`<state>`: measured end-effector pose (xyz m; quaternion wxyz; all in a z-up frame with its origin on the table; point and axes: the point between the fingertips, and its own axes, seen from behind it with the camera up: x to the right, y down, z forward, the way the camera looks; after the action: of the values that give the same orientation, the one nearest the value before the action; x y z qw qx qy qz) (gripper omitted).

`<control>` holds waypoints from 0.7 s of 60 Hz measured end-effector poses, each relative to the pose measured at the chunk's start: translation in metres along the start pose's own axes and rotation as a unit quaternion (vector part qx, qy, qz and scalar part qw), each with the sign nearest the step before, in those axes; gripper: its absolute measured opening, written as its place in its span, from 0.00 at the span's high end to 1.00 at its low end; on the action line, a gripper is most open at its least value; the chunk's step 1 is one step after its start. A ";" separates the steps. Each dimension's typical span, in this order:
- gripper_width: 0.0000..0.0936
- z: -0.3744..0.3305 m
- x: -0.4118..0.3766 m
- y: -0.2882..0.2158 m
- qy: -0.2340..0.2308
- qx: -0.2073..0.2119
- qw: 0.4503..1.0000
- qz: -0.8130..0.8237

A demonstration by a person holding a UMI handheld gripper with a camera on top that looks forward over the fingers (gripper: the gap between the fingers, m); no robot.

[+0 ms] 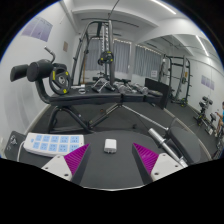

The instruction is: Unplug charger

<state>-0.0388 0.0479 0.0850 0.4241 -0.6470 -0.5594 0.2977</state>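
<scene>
A small white charger (pixel 110 146) rests on a dark flat surface (pixel 110 175), between my two fingertips and slightly ahead of them, with a clear gap on each side. My gripper (pixel 110 160) is open, with the magenta pads (pixel 72 160) spread wide to the left and right. A white power strip (pixel 50 143) with several sockets lies on the same surface to the left of the left finger. No cable from the charger can be made out.
A grey bar or cable (pixel 163 138) runs beyond the right finger. Beyond the surface is a gym: a black weight bench (pixel 60 85) on the left, a cable machine (pixel 100 55) at the back, racks (pixel 175 75) on the right.
</scene>
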 end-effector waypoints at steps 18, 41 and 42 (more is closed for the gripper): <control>0.08 -0.232 -0.009 0.017 -0.018 0.002 1.000 -0.002; 0.09 -0.351 -0.020 0.076 -0.026 -0.004 1.000 0.004; 0.08 -0.353 -0.021 0.076 -0.028 -0.003 1.000 0.004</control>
<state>0.2964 -0.0499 0.1796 0.4052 -0.6419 -0.5690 0.3162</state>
